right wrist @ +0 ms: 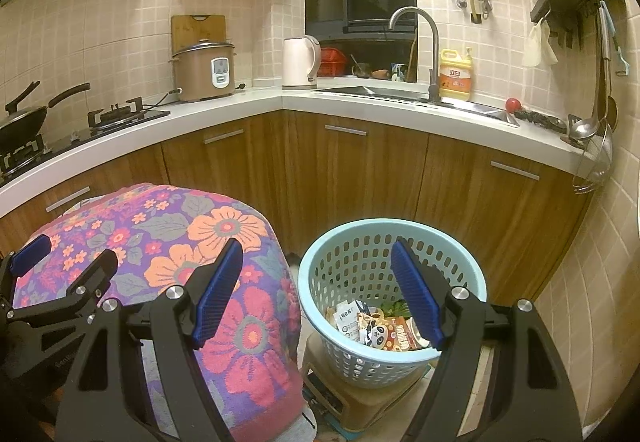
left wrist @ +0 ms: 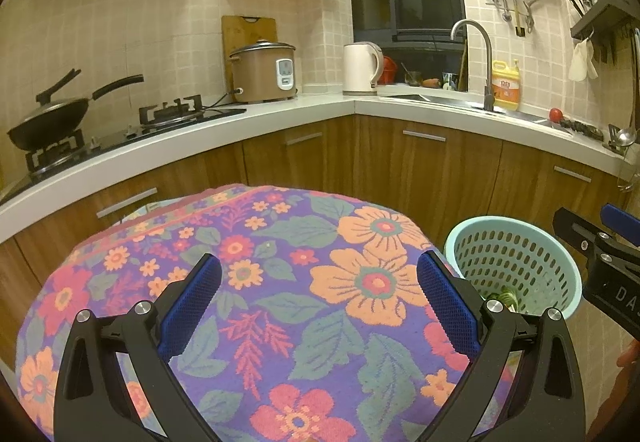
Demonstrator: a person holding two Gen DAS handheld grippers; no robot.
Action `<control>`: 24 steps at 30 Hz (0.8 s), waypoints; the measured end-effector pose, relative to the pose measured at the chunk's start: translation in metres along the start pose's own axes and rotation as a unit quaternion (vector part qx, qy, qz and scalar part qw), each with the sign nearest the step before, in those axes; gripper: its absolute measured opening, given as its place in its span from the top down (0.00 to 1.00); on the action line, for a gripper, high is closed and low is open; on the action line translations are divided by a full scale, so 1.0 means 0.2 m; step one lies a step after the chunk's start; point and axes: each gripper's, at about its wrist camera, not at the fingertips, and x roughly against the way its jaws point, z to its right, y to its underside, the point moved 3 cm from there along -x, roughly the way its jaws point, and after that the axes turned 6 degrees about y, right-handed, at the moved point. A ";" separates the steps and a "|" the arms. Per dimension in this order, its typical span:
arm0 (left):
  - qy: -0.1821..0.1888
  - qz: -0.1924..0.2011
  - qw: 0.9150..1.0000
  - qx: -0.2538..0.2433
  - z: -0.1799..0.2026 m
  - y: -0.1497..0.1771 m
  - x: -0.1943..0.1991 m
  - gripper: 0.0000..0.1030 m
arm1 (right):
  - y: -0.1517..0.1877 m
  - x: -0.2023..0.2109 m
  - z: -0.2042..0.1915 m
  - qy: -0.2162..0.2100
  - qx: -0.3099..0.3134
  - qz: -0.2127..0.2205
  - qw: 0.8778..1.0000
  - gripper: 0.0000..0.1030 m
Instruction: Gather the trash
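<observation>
Left gripper (left wrist: 318,296): fingers (left wrist: 192,306) spread wide, nothing between them, pointing forward and slightly down. Right gripper (right wrist: 316,292): fingers (right wrist: 418,298) likewise wide apart, empty, level with left one, just beside it on right.

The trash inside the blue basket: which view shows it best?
The right wrist view: it looks down into the basket, showing the wrappers at the bottom. The left wrist view shows only a sliver of the trash behind its right finger.
</observation>
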 end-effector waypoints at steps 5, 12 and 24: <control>0.000 -0.002 1.000 0.006 -0.01 0.00 0.00 0.08 | 0.00 0.01 -0.01 0.009 0.005 0.004 1.000 0.30; 0.003 -0.004 1.000 0.010 -0.02 0.00 0.00 0.08 | 0.00 0.02 -0.01 0.018 0.010 0.009 1.000 0.30; 0.001 -0.002 1.000 0.008 -0.02 0.00 0.00 0.08 | 0.02 0.00 -0.01 0.015 0.009 0.000 1.000 0.30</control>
